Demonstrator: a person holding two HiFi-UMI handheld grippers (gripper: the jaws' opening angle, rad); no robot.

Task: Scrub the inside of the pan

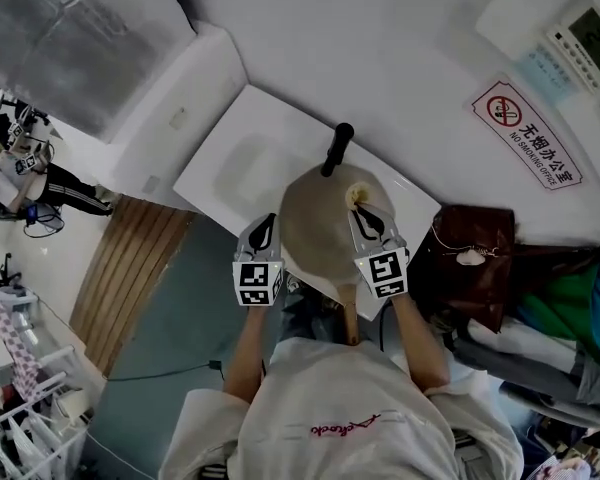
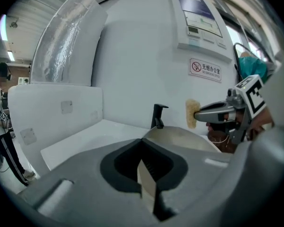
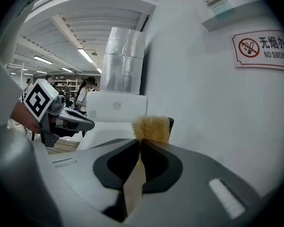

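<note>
Left fingers (image 1: 263,231) closed on pan (image 1: 315,218), right fingers (image 1: 373,226) gripping sponge (image 3: 151,128), "NO SMOKING" sign (image 3: 262,48)

The round beige pan (image 1: 320,230) sits over the near edge of the white worktop (image 1: 230,168). Its black stick handle (image 1: 337,148) points away towards the wall. The pan's near left rim is pinched in the left gripper (image 1: 268,223). The yellowish fibrous scrubbing pad (image 1: 358,194) is clamped in the right gripper (image 1: 365,213). It is at the pan's far right rim, close to the handle's root. Whether it touches the pan I cannot tell.
</note>
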